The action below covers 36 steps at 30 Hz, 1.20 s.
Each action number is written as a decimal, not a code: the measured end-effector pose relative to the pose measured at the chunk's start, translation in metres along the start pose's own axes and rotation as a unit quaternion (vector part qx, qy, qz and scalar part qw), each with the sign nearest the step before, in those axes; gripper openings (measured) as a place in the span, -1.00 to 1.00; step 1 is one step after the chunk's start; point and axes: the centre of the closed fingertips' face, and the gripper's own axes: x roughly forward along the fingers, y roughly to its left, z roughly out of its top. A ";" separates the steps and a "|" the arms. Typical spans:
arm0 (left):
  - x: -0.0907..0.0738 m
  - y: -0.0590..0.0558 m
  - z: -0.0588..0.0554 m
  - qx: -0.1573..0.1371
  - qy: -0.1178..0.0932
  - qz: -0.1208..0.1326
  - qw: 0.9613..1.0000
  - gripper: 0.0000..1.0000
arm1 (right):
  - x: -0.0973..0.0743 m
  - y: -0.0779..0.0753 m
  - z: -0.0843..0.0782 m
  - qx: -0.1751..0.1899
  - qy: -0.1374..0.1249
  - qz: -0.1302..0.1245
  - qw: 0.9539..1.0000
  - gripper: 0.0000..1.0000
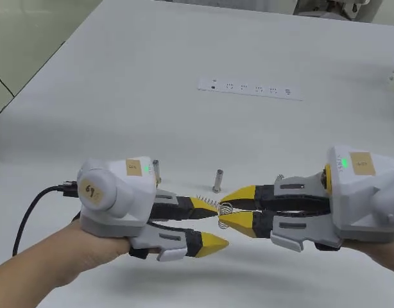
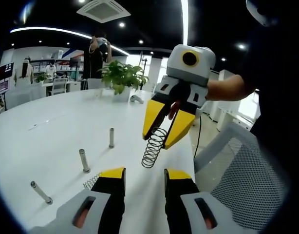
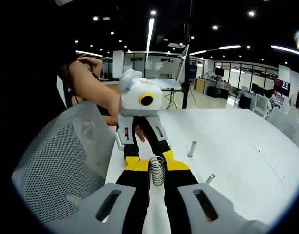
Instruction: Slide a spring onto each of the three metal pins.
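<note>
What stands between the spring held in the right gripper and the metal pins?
Nothing visible. Bare table lies between the spring and the nearest pin; the left gripper, open, faces the right gripper from ahead, beside that path.

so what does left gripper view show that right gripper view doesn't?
Left gripper view: a potted plant, three bare pins, the right gripper head-on. Right gripper view: two pins, the left gripper head-on. Both: the spring clamped in the right gripper's jaws, the mesh chair, the white table.
</note>
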 end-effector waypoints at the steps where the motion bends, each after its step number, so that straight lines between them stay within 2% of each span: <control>1: 0.000 0.000 0.000 0.000 0.000 0.001 1.000 -0.45 | 0.000 0.000 0.000 0.001 0.000 0.000 1.000 -0.86; 3: -0.003 0.005 0.000 -0.001 0.000 0.010 1.000 -0.43 | 0.000 0.000 0.000 0.000 0.000 -0.001 1.000 -0.86; 15: -0.012 0.013 -0.003 -0.003 0.002 0.031 1.000 -0.26 | -0.001 -0.004 -0.001 -0.003 0.002 -0.010 1.000 -0.86; 22: -0.026 0.023 -0.008 -0.013 0.004 0.054 0.998 -0.13 | -0.004 -0.008 -0.003 -0.003 0.003 -0.018 1.000 -0.86; 28: -0.044 0.033 -0.014 -0.022 0.006 0.082 0.996 0.01 | -0.008 -0.013 -0.005 -0.003 0.003 -0.027 1.000 -0.86; 36: -0.071 0.053 -0.025 -0.038 0.003 0.135 0.990 0.21 | -0.011 -0.021 -0.013 -0.003 0.015 -0.046 0.999 -0.85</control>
